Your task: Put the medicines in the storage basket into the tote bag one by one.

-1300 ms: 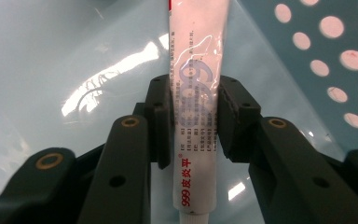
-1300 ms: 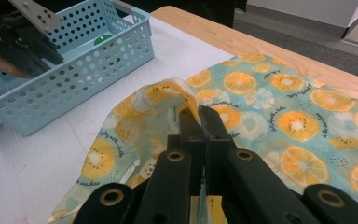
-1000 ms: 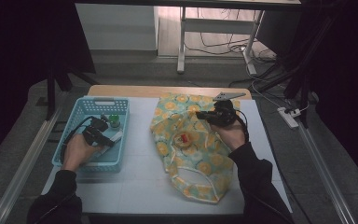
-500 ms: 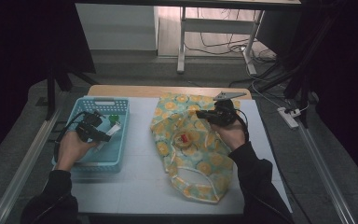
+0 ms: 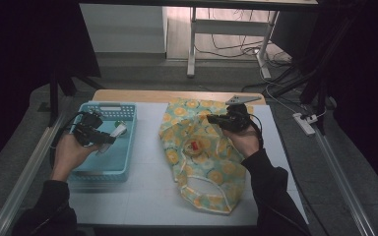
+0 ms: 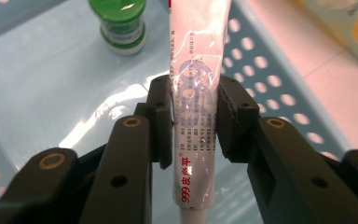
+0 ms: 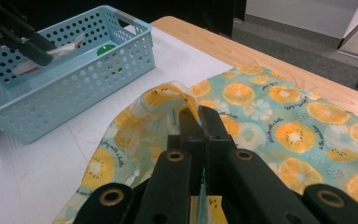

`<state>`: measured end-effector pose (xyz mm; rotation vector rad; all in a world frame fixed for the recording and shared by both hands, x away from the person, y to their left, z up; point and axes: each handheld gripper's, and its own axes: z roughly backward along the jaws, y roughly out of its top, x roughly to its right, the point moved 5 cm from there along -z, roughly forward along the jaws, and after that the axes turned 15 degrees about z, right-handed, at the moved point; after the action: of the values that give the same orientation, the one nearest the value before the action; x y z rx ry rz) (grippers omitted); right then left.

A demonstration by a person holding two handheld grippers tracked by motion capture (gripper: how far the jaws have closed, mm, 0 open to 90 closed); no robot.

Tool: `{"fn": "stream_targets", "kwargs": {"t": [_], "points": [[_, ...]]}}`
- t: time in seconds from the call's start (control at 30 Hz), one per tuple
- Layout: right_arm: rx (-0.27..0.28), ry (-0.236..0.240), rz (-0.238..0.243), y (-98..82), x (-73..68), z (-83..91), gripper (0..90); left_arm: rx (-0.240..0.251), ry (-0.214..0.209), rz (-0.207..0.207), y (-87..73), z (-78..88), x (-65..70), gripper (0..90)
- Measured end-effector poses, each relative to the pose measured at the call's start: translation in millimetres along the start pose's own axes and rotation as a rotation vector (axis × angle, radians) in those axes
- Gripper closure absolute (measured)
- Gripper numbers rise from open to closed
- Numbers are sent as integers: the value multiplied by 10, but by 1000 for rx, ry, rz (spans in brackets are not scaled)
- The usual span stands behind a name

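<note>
My left gripper (image 6: 193, 121) has its jaws partly closed, the flat black pads pressing both sides of a soft white tube (image 6: 193, 107), glossy and creased, with red and grey print. The tube hangs over the pale blue plastic basket (image 5: 106, 162), whose walls are punched with round holes and whose floor is smooth and shiny. On that floor, beyond the tube, stands a small round jar (image 6: 121, 23) with a green lid. My right gripper (image 7: 199, 122) has its jaws pinched fully together on a raised fold of the thin cloth bag (image 7: 279, 121), teal with orange slices, which lies crumpled on the white tabletop (image 5: 147, 191) beside the basket.
</note>
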<state>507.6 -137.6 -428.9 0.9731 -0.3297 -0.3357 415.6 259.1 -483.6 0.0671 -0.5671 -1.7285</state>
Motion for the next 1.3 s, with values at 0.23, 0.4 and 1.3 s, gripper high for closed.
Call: {"fn": "stream_targets", "kwargs": {"t": [0.23, 0.4, 1.3], "points": [[9, 0, 9, 47, -12, 14, 898, 24, -35, -61, 24, 88, 228, 690], [10, 0, 13, 69, -19, 19, 898, 29, -68, -116, 40, 92, 467, 690], [12, -5, 11, 65, 4, 32, 898, -17, -205, -320, 181, -349, 1627, 690]]}}
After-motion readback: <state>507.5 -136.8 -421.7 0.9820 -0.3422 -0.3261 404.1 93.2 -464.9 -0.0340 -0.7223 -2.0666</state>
